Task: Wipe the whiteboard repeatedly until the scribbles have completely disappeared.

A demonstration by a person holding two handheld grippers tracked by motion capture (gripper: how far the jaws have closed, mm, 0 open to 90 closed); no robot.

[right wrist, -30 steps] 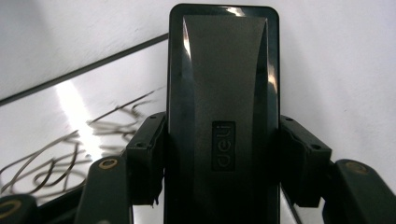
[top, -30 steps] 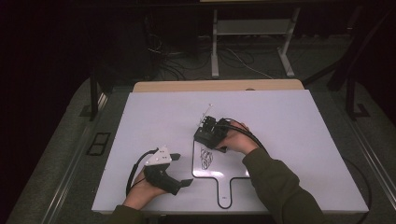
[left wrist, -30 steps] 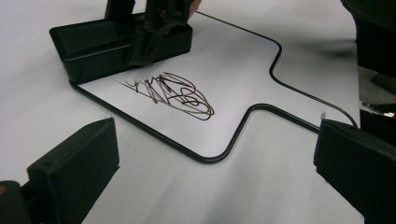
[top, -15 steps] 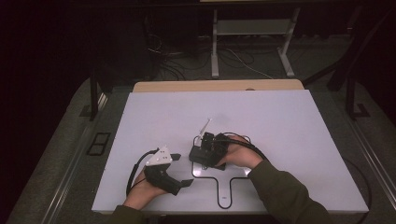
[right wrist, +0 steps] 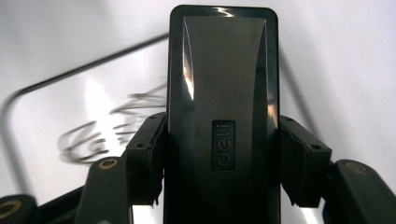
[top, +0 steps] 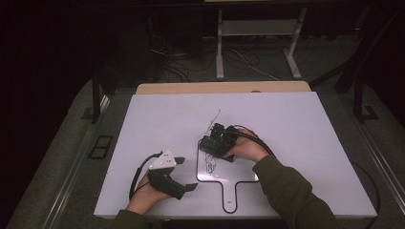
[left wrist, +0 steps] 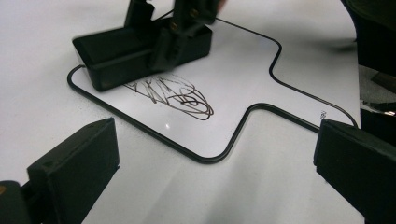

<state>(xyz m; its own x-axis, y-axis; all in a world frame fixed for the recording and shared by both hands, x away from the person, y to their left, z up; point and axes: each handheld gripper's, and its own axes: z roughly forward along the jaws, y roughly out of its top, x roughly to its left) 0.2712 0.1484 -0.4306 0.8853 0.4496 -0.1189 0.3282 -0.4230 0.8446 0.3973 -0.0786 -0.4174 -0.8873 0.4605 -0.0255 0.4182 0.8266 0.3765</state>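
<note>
A small whiteboard (top: 239, 171) with a black rim and a handle lay near the front edge of the white tabletop (top: 305, 119), its handle toward that edge, and black scribbles (left wrist: 170, 95) marked its surface. The right gripper (top: 214, 141) had its jaws clamped on the two long sides of a black eraser (right wrist: 223, 112), which sat flat on the board at its far left corner, just beside the scribbles. The left gripper (top: 184, 174) rested near the front left of the tabletop, jaws spread wide and holding nothing, pointed toward the board.
</note>
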